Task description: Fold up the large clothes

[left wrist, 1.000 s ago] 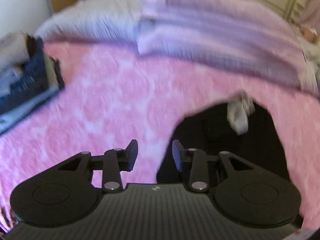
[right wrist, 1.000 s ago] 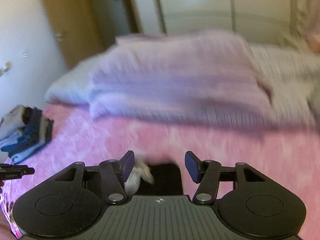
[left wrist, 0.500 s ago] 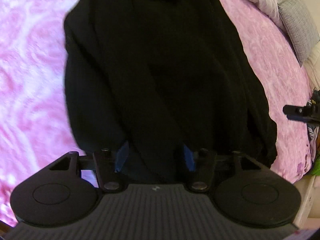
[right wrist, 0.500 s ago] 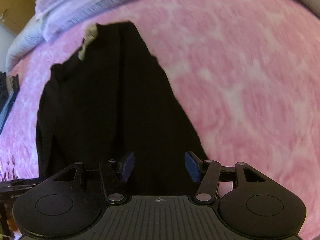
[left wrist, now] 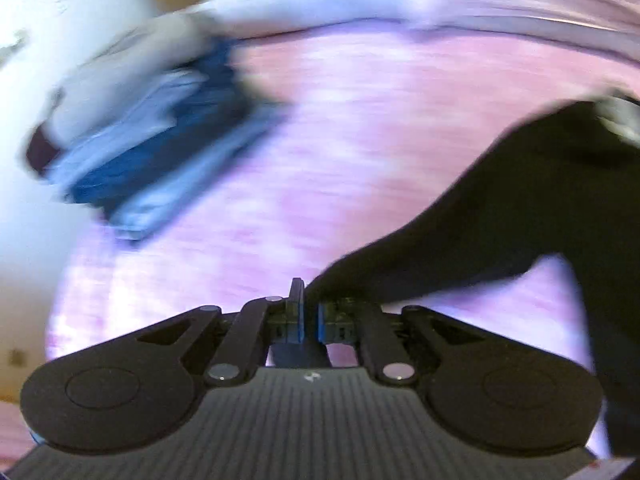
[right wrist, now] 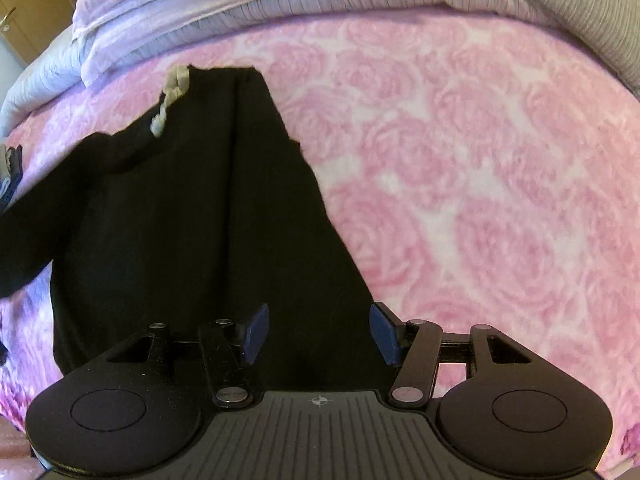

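A black long-sleeved garment [right wrist: 192, 208] lies on the pink rose-patterned blanket [right wrist: 460, 160], with a white label [right wrist: 172, 96] at its far end. In the blurred left wrist view my left gripper [left wrist: 310, 312] is shut on the end of a black sleeve [left wrist: 500, 216], which stretches up and to the right. That sleeve [right wrist: 44, 220] reaches off to the left in the right wrist view. My right gripper [right wrist: 318, 334] hovers open over the garment's near edge, with the black cloth below its fingers.
A stack of folded blue and white clothes [left wrist: 148, 144] sits at the far left of the blanket. Lilac and grey folded bedding [right wrist: 248, 8] lies along the far edge of the bed. A striped grey pillow [right wrist: 580, 4] is at the far right.
My left gripper has gone from open over the garment's near edge to shut on the sleeve and has swung left with it. My right gripper holds nearly the same spot, still open.
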Motion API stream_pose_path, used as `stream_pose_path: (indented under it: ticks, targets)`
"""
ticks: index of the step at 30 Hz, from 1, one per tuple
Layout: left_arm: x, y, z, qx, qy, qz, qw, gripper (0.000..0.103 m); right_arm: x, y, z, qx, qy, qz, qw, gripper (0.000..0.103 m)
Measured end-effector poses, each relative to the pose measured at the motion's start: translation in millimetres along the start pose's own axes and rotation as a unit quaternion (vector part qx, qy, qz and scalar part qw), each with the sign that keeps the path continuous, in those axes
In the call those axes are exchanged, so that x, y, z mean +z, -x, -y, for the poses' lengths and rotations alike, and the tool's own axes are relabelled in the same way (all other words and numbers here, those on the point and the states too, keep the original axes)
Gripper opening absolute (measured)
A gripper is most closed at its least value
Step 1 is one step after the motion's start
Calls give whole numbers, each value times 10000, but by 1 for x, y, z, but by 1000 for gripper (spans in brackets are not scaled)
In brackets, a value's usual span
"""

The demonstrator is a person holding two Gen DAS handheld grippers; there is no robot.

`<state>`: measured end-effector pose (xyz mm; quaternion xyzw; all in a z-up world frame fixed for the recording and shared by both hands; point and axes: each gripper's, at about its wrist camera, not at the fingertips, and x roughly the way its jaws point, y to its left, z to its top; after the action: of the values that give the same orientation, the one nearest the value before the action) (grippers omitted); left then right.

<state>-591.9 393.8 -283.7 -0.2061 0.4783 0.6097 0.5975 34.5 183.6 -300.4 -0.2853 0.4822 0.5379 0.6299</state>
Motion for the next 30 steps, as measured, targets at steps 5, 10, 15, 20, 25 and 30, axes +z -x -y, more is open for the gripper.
stream_pose_path:
  ticks: [5, 10, 15, 20, 25, 30]
  targets:
    - [18, -71, -49, 459, 447, -439, 9970, 9, 10, -11, -14, 122, 186, 8, 9998, 53]
    - [31, -61, -8, -626, 379, -125, 9972, 14, 32, -26, -17, 193, 770, -16, 9968, 53]
    - [64, -53, 81, -1748, -480, 319, 9829, 18, 84, -59, -10, 287, 1158, 265, 9925, 53]
    - [107, -71, 164, -2524, -1225, 639, 9577, 24, 148, -110, -26, 726, 1449, 498, 9855, 53]
    - [132, -95, 213, -2749, -1787, 785, 9414, 32, 189, -168, -49, 905, 1818, 552, 9776, 53]
    - [140, -126, 229, -2812, -1928, 634, 9379, 32, 211, -215, -54, 1115, 1729, 544, 9771, 53]
